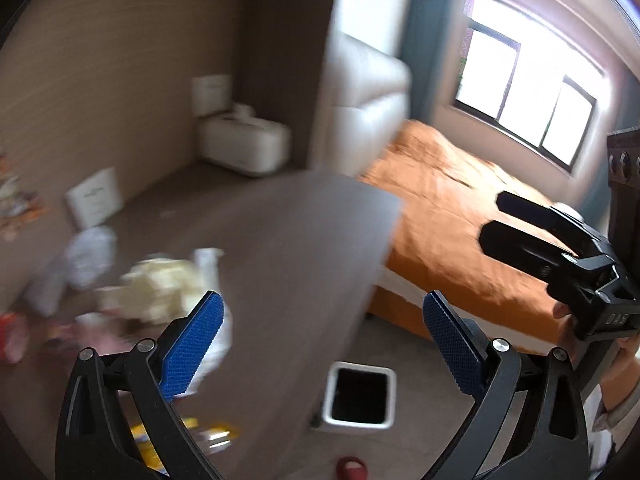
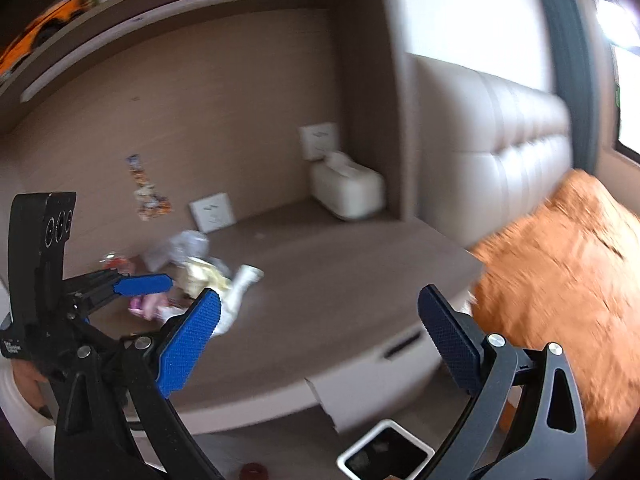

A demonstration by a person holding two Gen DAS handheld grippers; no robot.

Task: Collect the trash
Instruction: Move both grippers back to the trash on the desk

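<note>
One legible label (image 1: 616,319): "DAS".

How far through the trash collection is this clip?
Early. The bin on the floor seems to hold a few scraps, though blur hides detail. Left gripper and right gripper are open and empty. The trash pile remains on the desk.

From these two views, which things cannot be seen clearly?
- Trash pile on the desk: motion blur in both views; single items unclear.
- Bin contents: right wrist view, cut by the bottom edge.
- Yellow item: left wrist view, behind the left gripper.
</note>
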